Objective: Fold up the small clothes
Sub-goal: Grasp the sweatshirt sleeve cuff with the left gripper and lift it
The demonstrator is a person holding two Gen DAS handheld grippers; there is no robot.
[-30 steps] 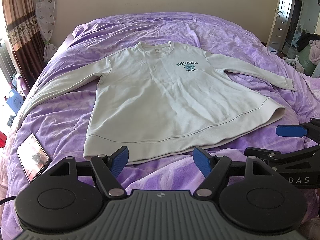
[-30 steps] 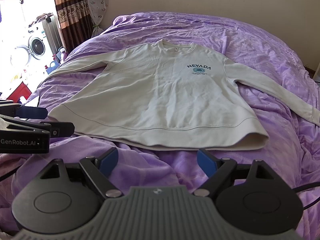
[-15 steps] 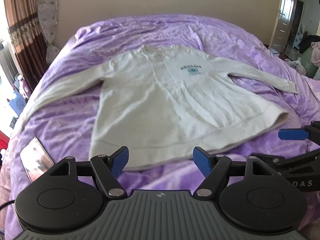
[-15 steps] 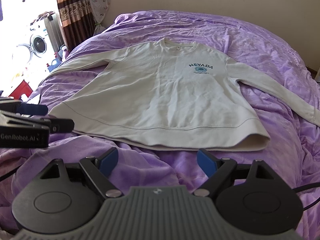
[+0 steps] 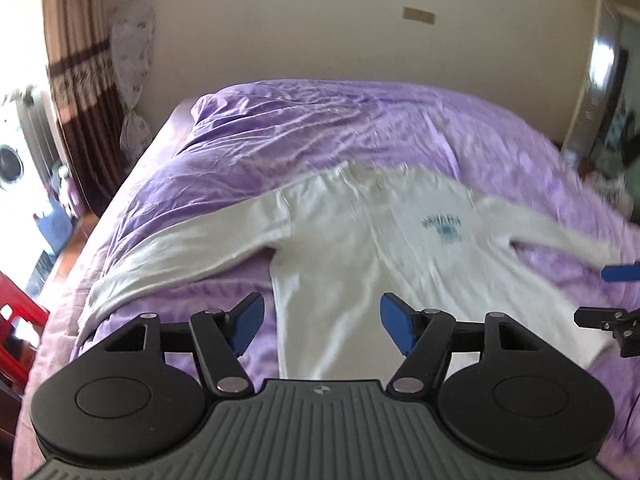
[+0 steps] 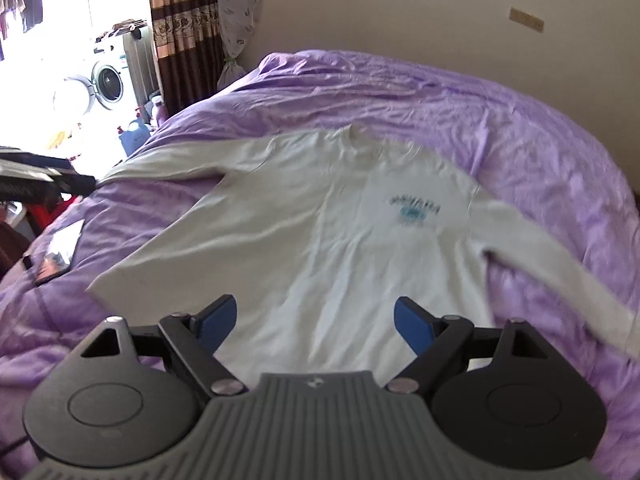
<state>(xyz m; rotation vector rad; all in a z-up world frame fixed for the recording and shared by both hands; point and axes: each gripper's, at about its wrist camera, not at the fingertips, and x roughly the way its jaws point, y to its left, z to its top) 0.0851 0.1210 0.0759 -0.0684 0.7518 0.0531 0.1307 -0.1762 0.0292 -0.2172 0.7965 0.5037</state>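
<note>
sweatshirt: matt cream cloth | bedspread: creased purple cloth, slight sheen

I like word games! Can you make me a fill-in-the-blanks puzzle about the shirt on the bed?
1. The sweatshirt lies flat on a bed cover coloured ____.
2. The print on its chest is coloured ____.
3. Both sleeves are spread ____, not folded.
4. The left gripper and right gripper hold ____.

Missing words: purple; blue-green; out; nothing
</note>
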